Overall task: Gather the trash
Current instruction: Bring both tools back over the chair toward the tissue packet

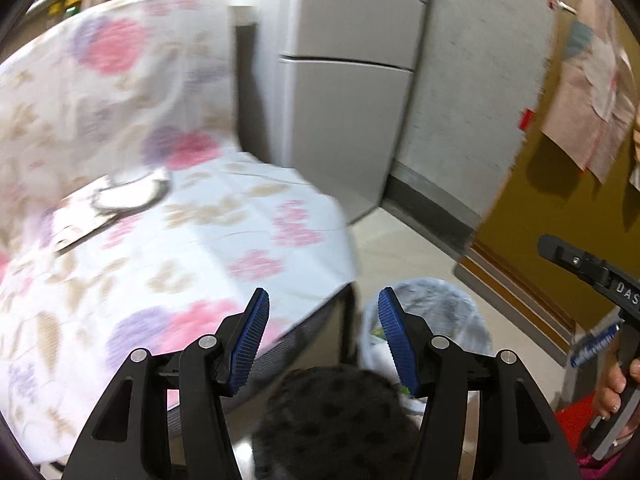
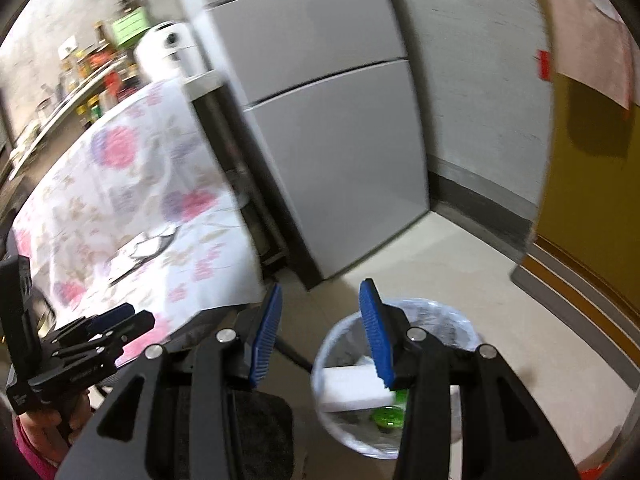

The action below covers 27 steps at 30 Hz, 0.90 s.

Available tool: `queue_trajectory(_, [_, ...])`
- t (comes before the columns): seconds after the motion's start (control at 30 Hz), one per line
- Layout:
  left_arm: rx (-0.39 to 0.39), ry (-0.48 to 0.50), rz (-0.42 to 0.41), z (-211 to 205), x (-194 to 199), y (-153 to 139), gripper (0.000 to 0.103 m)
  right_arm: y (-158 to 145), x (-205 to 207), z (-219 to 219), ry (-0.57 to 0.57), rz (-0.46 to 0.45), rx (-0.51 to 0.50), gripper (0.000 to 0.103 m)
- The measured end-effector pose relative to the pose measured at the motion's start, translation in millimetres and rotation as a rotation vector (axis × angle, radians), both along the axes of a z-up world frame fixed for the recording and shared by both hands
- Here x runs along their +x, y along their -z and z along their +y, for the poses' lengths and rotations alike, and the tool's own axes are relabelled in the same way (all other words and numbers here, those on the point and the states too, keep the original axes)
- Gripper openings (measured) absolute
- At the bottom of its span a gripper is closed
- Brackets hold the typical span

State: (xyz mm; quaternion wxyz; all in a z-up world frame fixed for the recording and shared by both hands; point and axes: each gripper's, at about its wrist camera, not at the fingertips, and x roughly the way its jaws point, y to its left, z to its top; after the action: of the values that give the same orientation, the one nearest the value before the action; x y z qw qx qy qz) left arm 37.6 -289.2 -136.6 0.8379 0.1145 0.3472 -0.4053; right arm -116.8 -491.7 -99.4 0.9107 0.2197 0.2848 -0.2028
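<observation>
Two grippers up in the air, holding nothing. Left gripper with blue jaws wide apart, over a dark chair seat at 6 o'clock. Right gripper with jaws wide apart too. Lined trash bin low at 5 o'clock in the right view, white box and something green inside. Flowery tablecloth at 9 o'clock, grey fridge at 12.

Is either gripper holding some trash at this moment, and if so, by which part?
Nothing is held. The left gripper and the right gripper both stand open with nothing between their pads. A white box already lies in the lined trash bin.
</observation>
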Motion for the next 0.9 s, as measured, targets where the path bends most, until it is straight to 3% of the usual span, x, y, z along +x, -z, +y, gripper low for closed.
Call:
queue_trajectory(0.07, [-0.003,-0.041,-0.004,18,5,-1,0.063,-1,13,13,-0.044,0.006,-0.003,0.04])
queue_trajectory(0.63, [0.035,-0.421,0.043,160,77,9,0.064,-4,133,116,-0.36,0.091,-0.041,0.043])
queue_trajectory(0.73, [0.039,-0.483,0.045,179,90,7,0.074,-4,154,128,-0.404,0.099,-0.044,0.046])
queue_trajectory(0.9, [0.057,-0.542,0.045,197,110,2,0.074,-3,196,145,-0.484,0.122,-0.067,0.047])
